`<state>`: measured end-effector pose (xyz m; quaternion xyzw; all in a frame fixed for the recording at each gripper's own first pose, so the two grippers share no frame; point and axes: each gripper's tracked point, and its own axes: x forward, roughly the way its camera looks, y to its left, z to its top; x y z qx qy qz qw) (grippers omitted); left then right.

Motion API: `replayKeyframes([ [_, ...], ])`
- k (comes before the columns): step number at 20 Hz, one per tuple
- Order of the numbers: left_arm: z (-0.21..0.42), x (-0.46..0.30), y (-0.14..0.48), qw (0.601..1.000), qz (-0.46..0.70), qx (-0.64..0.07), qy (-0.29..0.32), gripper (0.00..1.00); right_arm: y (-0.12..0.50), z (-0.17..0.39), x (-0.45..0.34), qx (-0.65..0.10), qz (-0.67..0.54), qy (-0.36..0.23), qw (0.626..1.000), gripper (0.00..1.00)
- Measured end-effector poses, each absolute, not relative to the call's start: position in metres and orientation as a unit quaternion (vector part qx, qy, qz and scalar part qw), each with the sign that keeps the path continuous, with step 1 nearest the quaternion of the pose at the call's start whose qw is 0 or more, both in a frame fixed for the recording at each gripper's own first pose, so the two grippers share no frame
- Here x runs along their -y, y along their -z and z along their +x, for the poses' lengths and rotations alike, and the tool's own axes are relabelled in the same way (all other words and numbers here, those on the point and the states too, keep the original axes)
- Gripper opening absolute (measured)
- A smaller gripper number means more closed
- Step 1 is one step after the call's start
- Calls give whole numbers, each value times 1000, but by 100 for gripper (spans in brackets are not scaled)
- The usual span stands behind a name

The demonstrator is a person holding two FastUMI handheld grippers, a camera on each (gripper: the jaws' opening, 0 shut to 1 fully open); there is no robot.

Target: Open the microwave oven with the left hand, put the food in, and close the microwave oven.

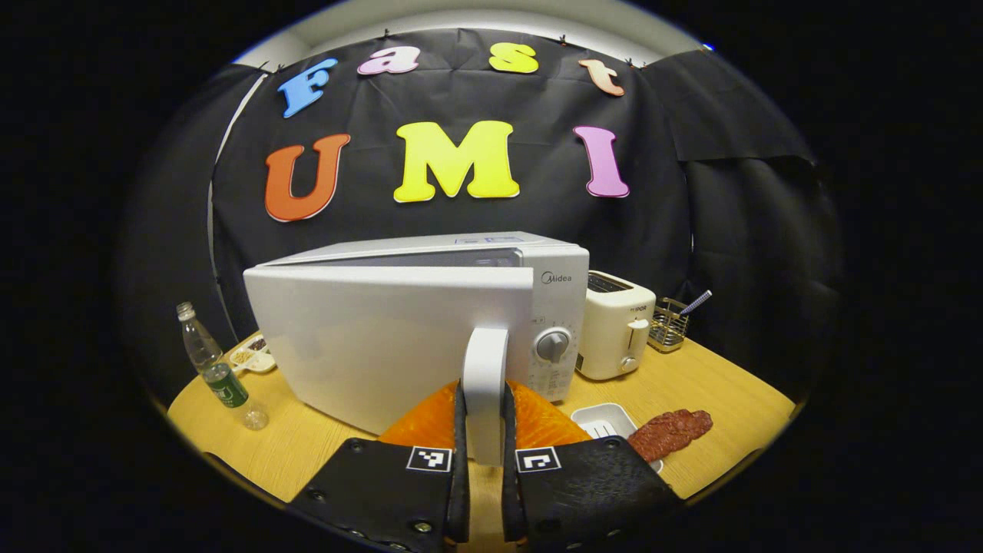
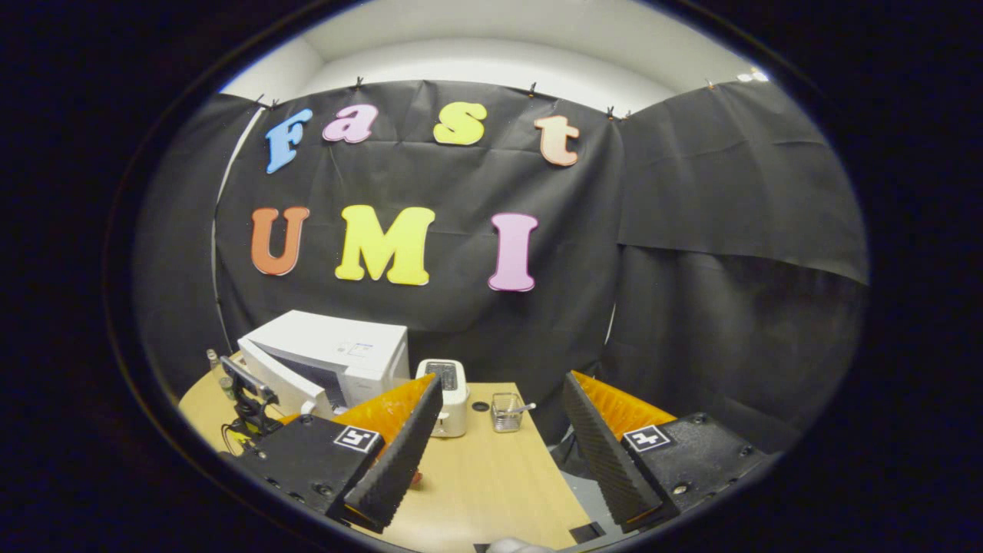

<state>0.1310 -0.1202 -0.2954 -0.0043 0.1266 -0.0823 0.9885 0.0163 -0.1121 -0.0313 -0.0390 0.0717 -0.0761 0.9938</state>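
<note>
We are in the opening step: our left gripper (image 1: 484, 453) is clamped on the handle (image 1: 485, 384) of the microwave (image 1: 461, 322), both fingers pressing its sides, and the door (image 1: 384, 338) stands part-way swung out on its left hinge, with a gap showing along its top edge. The right gripper view bears this out, the microwave (image 2: 338, 357) sitting at the table's far left with its door ajar and our left gripper (image 2: 249, 395) at it. Our right gripper (image 2: 495, 453) hangs well apart over the table (image 2: 491, 476), fingers spread wide and holding nothing. The food (image 1: 670, 432), a reddish slab, lies on the table (image 1: 722, 392) to the right of the microwave, just beside a small white tray (image 1: 603, 418) and in front of the toaster (image 1: 614, 330). We judge the next move calls for swinging the door fully wide along its arc, then bringing the right gripper down to the food.
</note>
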Motion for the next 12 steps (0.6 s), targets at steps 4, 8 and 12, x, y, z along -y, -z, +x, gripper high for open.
replayKeyframes([
  [4, 79, 77, 296, 987, 5, -149, 61, 18, 46, 20, 80, -82, -23, 37, 996, 100],
  [8, 45, 30, 299, 987, 21, -159, 21, 19, 58, 20, 47, -92, -15, 3, 996, 100],
  [12, 24, -9, 301, 985, 24, -169, -13, 20, 67, 17, 20, -98, -8, -19, 995, 100],
])
